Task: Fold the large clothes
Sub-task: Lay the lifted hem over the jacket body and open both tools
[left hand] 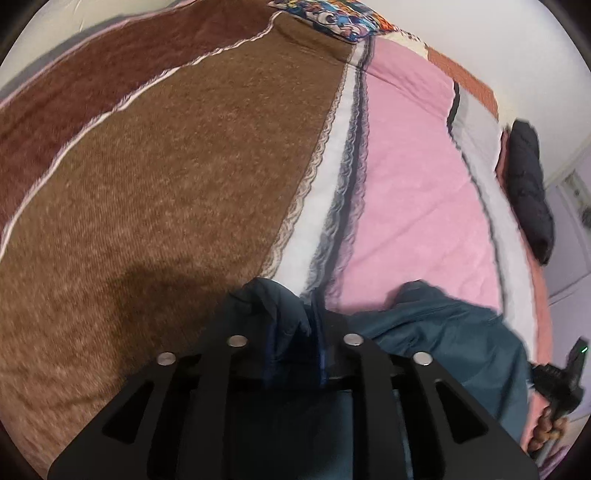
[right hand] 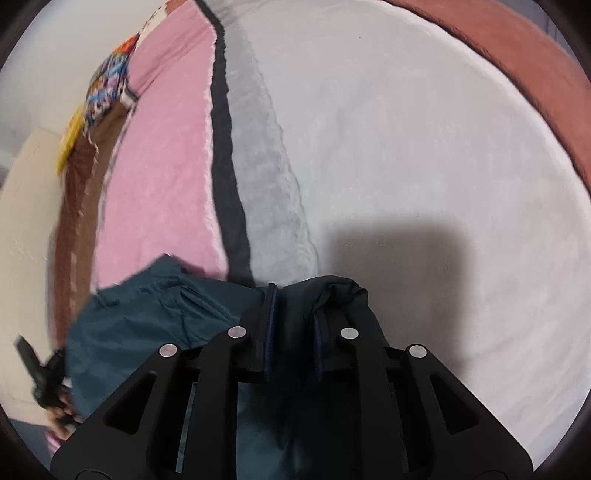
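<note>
A large dark teal garment hangs stretched between my two grippers above a bed. My left gripper is shut on one bunched edge of it, over the seam between the brown and pink parts of the blanket. My right gripper is shut on another bunched edge of the garment, over the white part of the blanket. Each gripper shows at the edge of the other's view: the right one and the left one. Most of the garment hangs below the cameras, out of sight.
The bed is covered by a striped fleece blanket with brown, pink and white bands. A colourful patterned pillow lies at the far end. A dark padded garment lies at the bed's right edge.
</note>
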Motion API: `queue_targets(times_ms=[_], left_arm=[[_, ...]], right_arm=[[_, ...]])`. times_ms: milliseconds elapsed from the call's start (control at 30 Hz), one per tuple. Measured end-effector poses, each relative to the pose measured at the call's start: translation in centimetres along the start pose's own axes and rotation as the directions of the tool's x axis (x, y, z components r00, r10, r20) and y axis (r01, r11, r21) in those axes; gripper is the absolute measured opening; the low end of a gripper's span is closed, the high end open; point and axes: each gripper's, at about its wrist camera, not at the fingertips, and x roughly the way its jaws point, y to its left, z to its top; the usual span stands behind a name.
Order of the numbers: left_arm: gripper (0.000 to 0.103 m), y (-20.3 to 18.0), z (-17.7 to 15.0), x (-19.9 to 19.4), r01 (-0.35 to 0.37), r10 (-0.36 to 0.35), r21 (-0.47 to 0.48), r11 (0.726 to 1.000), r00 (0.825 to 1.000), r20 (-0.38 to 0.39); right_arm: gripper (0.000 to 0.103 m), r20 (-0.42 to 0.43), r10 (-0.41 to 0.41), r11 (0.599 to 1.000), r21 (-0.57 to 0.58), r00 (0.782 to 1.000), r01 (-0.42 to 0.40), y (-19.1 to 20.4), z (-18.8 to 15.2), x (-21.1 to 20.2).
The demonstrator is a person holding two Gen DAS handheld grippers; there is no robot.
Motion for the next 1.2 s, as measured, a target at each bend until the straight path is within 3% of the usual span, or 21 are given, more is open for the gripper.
queue_targets(times_ms=[133,167,233,300,400,467,533,633,667,733,933,1200], left_arm=[[0.037,0.6,1.0,-3.0,0.098,-0.095,-0.059,0.993,0.994,0.053],[0.046,0.7,1.2,-4.0,0.101,-0.095,-0.074,0.992,0.992,0.082],[0.054,0.7,1.2,-6.0,0.090,-0.077,-0.076,0.993,0.983,0.164],[0.054,0.6,1.1,-7.1,0.091,-0.079,-0.061,0.994,0.980,0.181],[0.054,-0.4,0.1,-8.2,0.058,-0.058,0.004,0.998,0.982,0.182],[0.054,-1.5,-0.9,-8.7,0.020,-0.034,0.079,0.997,0.983,0.178],[0.050,-2.4,-2.3,-8.9,-0.001,-0.027,0.159,0.987,0.984,0.174],[0.036,-4.2,-5.0,-8.7,-0.052,0.001,0.302,0.952,0.986,0.166],[0.030,-4.7,-5.8,-8.3,-0.068,0.012,0.343,0.937,0.986,0.163],[0.027,-5.7,-7.4,-6.8,-0.095,0.041,0.416,0.905,0.990,0.136],[0.027,-4.3,-7.1,-1.0,-0.216,0.205,0.383,0.898,0.976,0.071],[0.027,-1.2,-6.1,2.1,-0.169,0.170,0.268,0.948,0.985,0.020]], right_arm=[[0.035,0.017,0.157,0.984,0.082,0.988,-0.157,-0.8,0.8,-3.1],[0.039,0.031,0.192,0.975,0.105,0.981,-0.194,-1.1,0.9,-4.0],[0.064,0.094,0.213,0.967,0.122,0.973,-0.224,-1.2,1.1,-5.6],[0.066,0.148,0.234,0.957,0.137,0.961,-0.254,-1.2,1.3,-7.2],[0.066,0.213,0.175,0.978,0.074,0.961,-0.195,-0.1,0.5,-9.6],[0.059,0.221,0.074,0.997,-0.019,0.973,-0.071,1.5,-1.1,-10.3],[0.040,0.213,0.024,0.994,-0.105,0.977,-0.001,2.3,-3.1,-10.0],[0.019,0.189,-0.075,0.971,-0.211,0.979,0.115,3.1,-6.4,-8.1],[0.017,0.177,-0.097,0.962,-0.237,0.979,0.139,2.9,-7.2,-7.4],[0.013,0.156,-0.159,0.941,-0.276,0.975,0.198,2.9,-8.4,-5.0],[0.009,0.067,-0.229,0.951,-0.197,0.971,0.238,0.7,-6.9,0.6],[0.007,0.041,-0.290,0.931,-0.221,0.956,0.292,0.5,-5.8,3.7]])
